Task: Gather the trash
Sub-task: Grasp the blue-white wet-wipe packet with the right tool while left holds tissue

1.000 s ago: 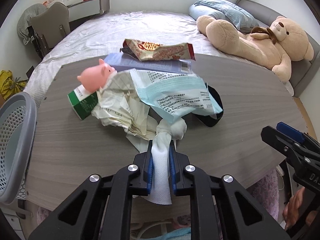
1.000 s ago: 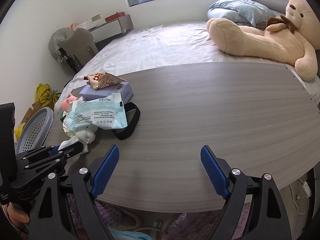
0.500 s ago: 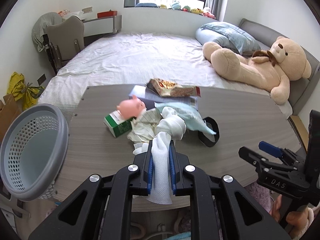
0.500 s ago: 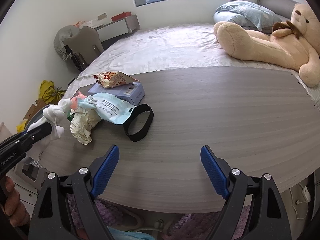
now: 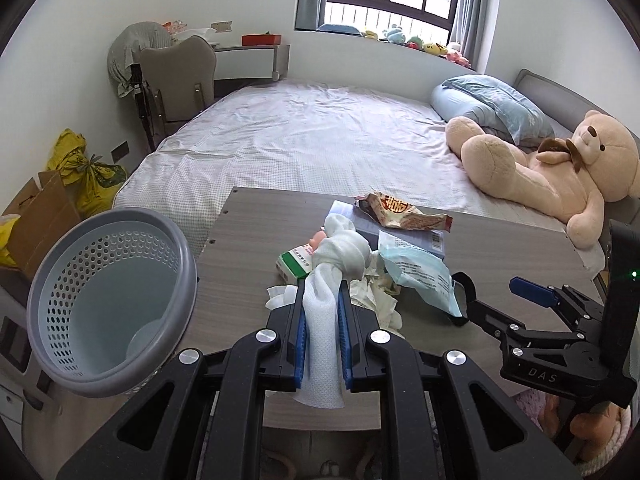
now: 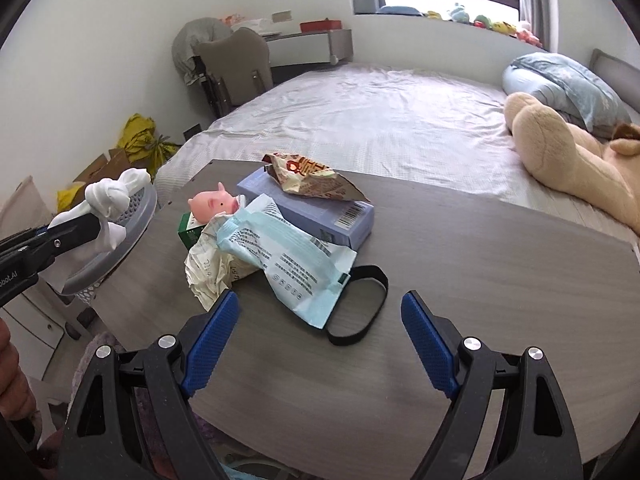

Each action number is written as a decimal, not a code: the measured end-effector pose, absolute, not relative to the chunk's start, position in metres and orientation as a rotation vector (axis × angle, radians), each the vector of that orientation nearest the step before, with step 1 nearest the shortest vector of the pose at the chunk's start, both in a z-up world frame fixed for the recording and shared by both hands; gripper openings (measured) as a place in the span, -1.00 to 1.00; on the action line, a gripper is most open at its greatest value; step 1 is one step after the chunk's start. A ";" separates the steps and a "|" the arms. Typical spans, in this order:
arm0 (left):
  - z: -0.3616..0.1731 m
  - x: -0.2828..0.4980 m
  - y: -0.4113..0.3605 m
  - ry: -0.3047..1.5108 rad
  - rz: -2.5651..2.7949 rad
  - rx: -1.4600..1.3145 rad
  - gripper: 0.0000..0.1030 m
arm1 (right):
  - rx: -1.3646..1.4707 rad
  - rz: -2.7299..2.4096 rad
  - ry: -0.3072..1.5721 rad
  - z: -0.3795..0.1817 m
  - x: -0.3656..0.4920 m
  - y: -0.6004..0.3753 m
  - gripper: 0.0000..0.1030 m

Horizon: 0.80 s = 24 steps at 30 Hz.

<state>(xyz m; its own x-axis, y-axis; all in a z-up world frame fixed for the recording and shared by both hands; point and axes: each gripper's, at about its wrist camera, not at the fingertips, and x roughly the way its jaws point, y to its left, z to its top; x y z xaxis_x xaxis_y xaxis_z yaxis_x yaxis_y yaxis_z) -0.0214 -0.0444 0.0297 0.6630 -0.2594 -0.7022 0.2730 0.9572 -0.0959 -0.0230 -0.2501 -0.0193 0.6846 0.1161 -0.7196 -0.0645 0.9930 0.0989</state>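
Note:
My left gripper (image 5: 322,300) is shut on a knotted white tissue (image 5: 340,252) and holds it above the table's near left edge; it also shows in the right wrist view (image 6: 110,196), next to the basket. A grey perforated waste basket (image 5: 108,304) stands left of the table. On the table (image 6: 460,280) lie crumpled paper (image 6: 210,268), a light blue wrapper (image 6: 288,256) and a snack wrapper (image 6: 312,178). My right gripper (image 6: 320,344) is open and empty above the near table edge, short of the blue wrapper.
A pink pig toy (image 6: 212,202), a green box (image 6: 188,232), a purple box (image 6: 320,212) and a black band (image 6: 360,308) also lie on the table. A bed with a teddy bear (image 5: 552,172) is behind. A chair (image 5: 176,76) and cardboard box (image 5: 36,216) stand left.
My left gripper has lifted the tissue off the pile and pulled back and left, toward the basket. My right gripper has moved left, closer to the pile, still open.

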 end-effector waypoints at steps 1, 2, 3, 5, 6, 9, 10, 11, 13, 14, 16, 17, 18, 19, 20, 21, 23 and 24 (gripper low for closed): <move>0.030 -0.020 -0.043 0.791 -0.294 0.016 -0.74 | 0.056 0.118 0.814 -0.020 -0.018 -0.248 0.59; 0.030 -0.018 -0.042 0.792 -0.288 0.014 -0.74 | 0.044 0.136 0.817 -0.020 -0.013 -0.246 0.59; 0.029 -0.016 -0.041 0.794 -0.283 0.012 -0.74 | 0.031 0.150 0.819 -0.020 -0.009 -0.244 0.59; 0.028 -0.012 -0.040 0.800 -0.271 0.009 -0.74 | -0.013 0.175 0.828 -0.023 0.000 -0.239 0.59; 0.027 -0.011 -0.039 0.803 -0.268 0.008 -0.74 | -0.033 0.188 0.834 -0.025 0.004 -0.236 0.59; 0.024 -0.005 -0.040 0.813 -0.255 0.006 -0.74 | -0.086 0.223 0.857 -0.031 0.015 -0.231 0.59; 0.023 -0.003 -0.040 0.817 -0.252 0.006 -0.74 | -0.099 0.233 0.863 -0.033 0.017 -0.230 0.59; 0.022 -0.001 -0.041 0.821 -0.249 0.005 -0.74 | -0.110 0.244 0.867 -0.036 0.020 -0.229 0.59; 0.021 0.002 -0.041 0.824 -0.245 0.005 -0.74 | -0.130 0.262 0.869 -0.038 0.024 -0.227 0.59; 0.020 0.004 -0.042 0.826 -0.241 0.006 -0.74 | -0.144 0.268 0.868 -0.039 0.025 -0.226 0.59; 0.018 0.005 -0.043 0.831 -0.238 0.006 -0.74 | -0.172 0.276 0.869 -0.041 0.030 -0.222 0.59; 0.016 0.006 -0.043 0.834 -0.236 0.008 -0.74 | -0.187 0.276 0.869 -0.042 0.032 -0.219 0.59; 0.015 0.007 -0.044 0.837 -0.234 0.009 -0.74 | -0.197 0.277 0.868 -0.043 0.034 -0.217 0.59; 0.015 0.008 -0.044 0.839 -0.231 0.010 -0.74 | -0.203 0.277 0.866 -0.044 0.036 -0.216 0.59; 0.014 0.008 -0.044 0.840 -0.230 0.010 -0.74 | -0.210 0.278 0.866 -0.046 0.037 -0.215 0.59; 0.014 0.009 -0.044 0.841 -0.227 0.010 -0.74 | -0.219 0.278 0.867 -0.047 0.039 -0.213 0.57; 0.013 0.010 -0.043 0.841 -0.224 0.008 -0.74 | -0.235 0.281 0.872 -0.050 0.039 -0.209 0.43; 0.013 0.010 -0.043 0.841 -0.222 0.008 -0.74 | -0.245 0.277 0.873 -0.051 0.040 -0.208 0.35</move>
<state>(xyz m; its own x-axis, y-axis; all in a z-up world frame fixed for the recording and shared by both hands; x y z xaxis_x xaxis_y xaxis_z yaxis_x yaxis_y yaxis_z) 0.0099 -0.0431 0.0131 0.6447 -0.1917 -0.7400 0.1978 0.9769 -0.0808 0.0396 -0.2077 -0.0510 0.6110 0.1381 -0.7795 -0.3362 0.9367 -0.0975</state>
